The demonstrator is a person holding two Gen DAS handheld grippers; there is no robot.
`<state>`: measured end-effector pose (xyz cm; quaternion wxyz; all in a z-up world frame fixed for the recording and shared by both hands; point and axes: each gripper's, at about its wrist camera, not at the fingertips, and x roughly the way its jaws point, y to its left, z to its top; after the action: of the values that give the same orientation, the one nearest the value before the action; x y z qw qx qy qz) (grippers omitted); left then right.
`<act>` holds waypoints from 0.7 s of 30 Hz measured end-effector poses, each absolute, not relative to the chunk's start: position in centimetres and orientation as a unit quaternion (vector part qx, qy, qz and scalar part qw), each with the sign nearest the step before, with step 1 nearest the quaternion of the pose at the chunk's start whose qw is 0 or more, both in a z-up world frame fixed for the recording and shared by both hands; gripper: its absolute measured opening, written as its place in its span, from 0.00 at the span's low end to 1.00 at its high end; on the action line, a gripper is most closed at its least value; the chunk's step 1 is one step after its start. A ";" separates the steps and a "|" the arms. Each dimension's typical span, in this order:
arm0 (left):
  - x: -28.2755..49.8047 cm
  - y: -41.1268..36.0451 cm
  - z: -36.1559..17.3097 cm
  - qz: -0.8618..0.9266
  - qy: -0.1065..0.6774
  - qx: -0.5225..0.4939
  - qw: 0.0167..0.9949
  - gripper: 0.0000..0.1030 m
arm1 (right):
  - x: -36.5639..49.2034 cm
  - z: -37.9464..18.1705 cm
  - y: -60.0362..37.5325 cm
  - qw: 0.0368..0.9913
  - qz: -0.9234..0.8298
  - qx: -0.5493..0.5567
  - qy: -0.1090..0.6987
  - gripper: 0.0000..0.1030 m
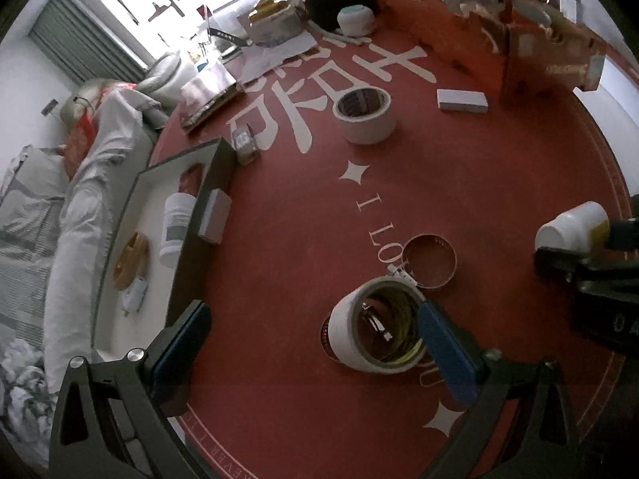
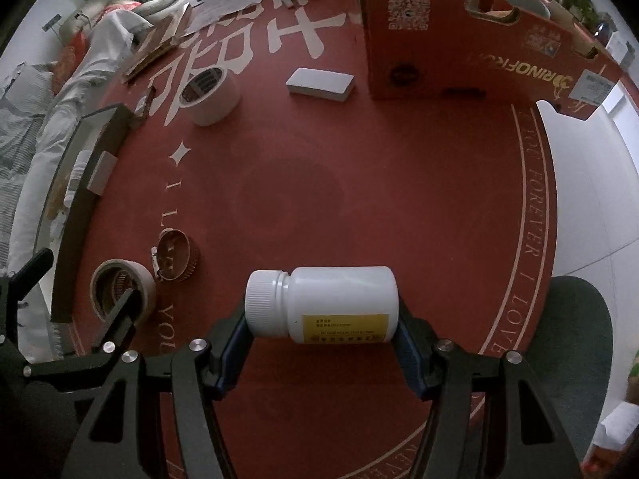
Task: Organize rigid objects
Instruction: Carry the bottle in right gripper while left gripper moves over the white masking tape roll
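right gripper [image 2: 321, 353] is pinching the white bottle [image 2: 323, 304] end to end, cap on one pad, base on the other, held sideways above the red mat [image 2: 399, 183]. risk: that's a lengthwise clamp on a smooth plastic cylinder with small contact patches, so any roll or bump could pivot it out and drop it onto the mat.

left gripper [image 1: 315, 353] has its fingers spread and pinches nothing. one blue pad [image 1: 447, 353] sits at the rim of the near tape roll [image 1: 373, 325], inside or just over the core, can't tell; the other is well outside toward the tray [image 1: 120, 215]. closing like this would likely catch only one wall and tip or drag the roll into the metal ring [image 1: 430, 261] touching it.

the tray already holds a bottle and a few bits. its wall is raised, so a low carry could clip the edge. a second tape roll [image 1: 365, 115] and a small white box [image 1: 462, 100] are still loose on the mat.
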<state>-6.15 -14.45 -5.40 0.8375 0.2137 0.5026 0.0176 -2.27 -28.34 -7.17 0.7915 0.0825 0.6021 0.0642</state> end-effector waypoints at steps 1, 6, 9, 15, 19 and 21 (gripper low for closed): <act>-6.2 -14.2 -5.0 0.018 0.495 0.210 0.843 0.66 | -2.3 -7.2 -28.4 0.792 0.065 0.084 0.602 0.63; -5.4 -10.1 -4.4 -0.006 0.537 0.074 0.840 0.06 | -2.2 -7.4 -28.4 0.792 0.065 0.087 0.600 0.63; -5.9 -7.8 -3.8 -0.015 0.539 0.018 0.842 0.07 | -2.3 -7.3 -28.4 0.793 0.065 0.090 0.599 0.63; -8.0 -7.4 -1.7 -0.018 0.475 0.038 0.879 1.00 | -2.3 -7.4 -28.4 0.793 0.064 0.092 0.598 0.63; -7.2 -9.4 -1.8 -0.032 0.466 0.092 0.879 1.00 | -2.3 -7.4 -28.4 0.793 0.066 0.094 0.598 0.63; -6.3 -9.8 -2.8 -0.029 0.478 0.113 0.871 1.00 | -2.2 -7.4 -28.4 0.793 0.066 0.095 0.598 0.63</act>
<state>-6.29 -9.81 -2.77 0.8709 0.1128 0.4775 -0.0295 -2.24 -28.43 -7.40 0.7933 0.0947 0.5977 0.0664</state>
